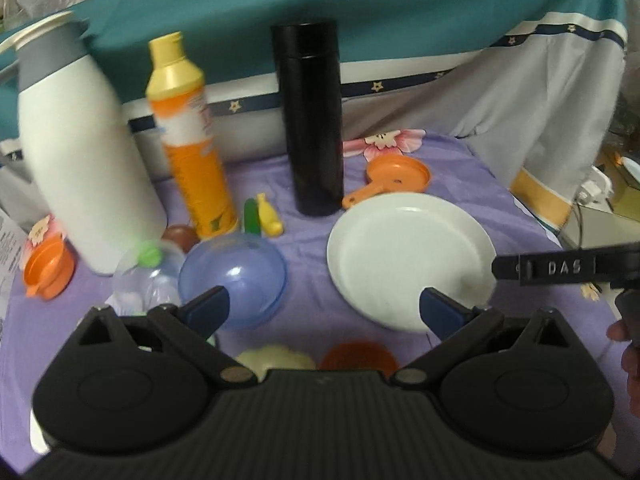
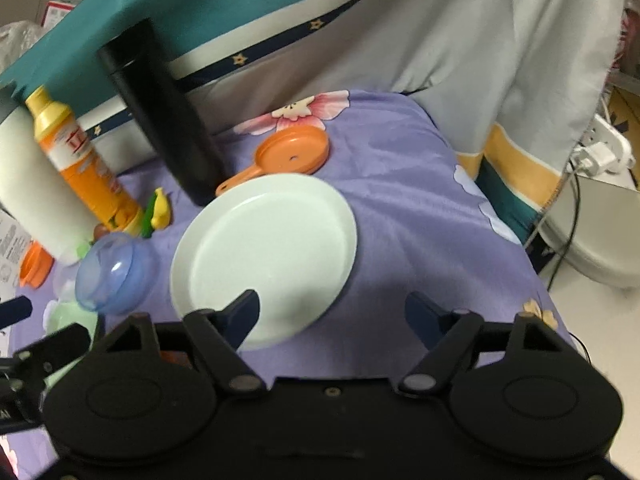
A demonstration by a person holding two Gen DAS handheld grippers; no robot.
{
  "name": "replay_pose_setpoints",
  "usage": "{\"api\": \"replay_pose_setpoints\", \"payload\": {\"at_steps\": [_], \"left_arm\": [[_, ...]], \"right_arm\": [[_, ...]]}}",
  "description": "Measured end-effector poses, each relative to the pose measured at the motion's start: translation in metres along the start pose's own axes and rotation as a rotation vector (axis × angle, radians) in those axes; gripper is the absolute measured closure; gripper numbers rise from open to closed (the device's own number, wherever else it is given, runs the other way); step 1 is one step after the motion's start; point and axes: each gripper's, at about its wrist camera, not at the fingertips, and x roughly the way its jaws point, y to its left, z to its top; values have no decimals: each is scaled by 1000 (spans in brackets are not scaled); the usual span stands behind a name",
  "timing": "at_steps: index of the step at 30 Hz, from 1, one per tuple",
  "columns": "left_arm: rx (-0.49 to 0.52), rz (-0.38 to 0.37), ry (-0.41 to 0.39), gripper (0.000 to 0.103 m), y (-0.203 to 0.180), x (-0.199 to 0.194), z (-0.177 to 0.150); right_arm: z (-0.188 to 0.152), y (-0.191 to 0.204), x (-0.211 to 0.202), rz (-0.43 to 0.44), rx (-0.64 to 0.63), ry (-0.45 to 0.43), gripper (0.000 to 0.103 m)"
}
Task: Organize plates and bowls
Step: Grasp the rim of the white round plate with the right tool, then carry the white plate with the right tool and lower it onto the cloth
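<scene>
White plate (image 2: 264, 252) lies under right gripper (image 2: 332, 312) — jaws apparently clear of it.

The left gripper's body hides most of a pale ruffled dish (image 1: 274, 356) and a red-orange dish (image 1: 357, 355), while the white bottle (image 1: 76, 152) blurs.

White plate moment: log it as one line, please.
white plate: flat on purple cloth | blue bowl: beside it, apart | left tool: open, empty | right tool: open, empty

White round plate (image 2: 264, 256) upright, empty, flat on purple cloth (image 2: 400, 216). Translucent blue bowl (image 2: 116, 272) just left of plate, apart, opening tilted up.
</scene>
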Motion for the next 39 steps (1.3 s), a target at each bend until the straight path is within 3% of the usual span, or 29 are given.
{"api": "replay_pose_setpoints", "payload": {"at_steps": [2,4,6,10,14,16,17,23,31,34,36,39], "left_arm": [[0,29,16,0,-5,12,7],[3,39,20,0,-7,24,14],[20,53,14,2,-9,32,19],[86,34,10,12,-18,51,27],[137,30,41,34,-27,73,30],[142,10,61,48,-30,80,31],[141,-5,69,53,-31,84,31],[145,-40,123,53,-39,101,24],[133,-39,204,53,-54,130,15],[111,-45,195,56,-52,132,15],[118,-51,193,65,-53,132,15],[138,-35,187,60,-55,131,12]], "right_arm": [[7,-5,13,6,-5,10,33],[12,-10,27,12,2,26,53],[17,-14,42,24,20,42,64],[19,-16,69,29,9,63,79],[15,-9,80,29,-32,69,84],[15,-8,80,12,-56,66,93],[15,-8,79,-6,-72,61,93],[3,-29,68,-58,-118,42,94],[-1,-41,64,-30,-100,37,92],[0,-41,65,-19,-107,27,90],[2,-40,67,-25,-107,21,90],[4,-37,70,-24,-102,12,90]]}}
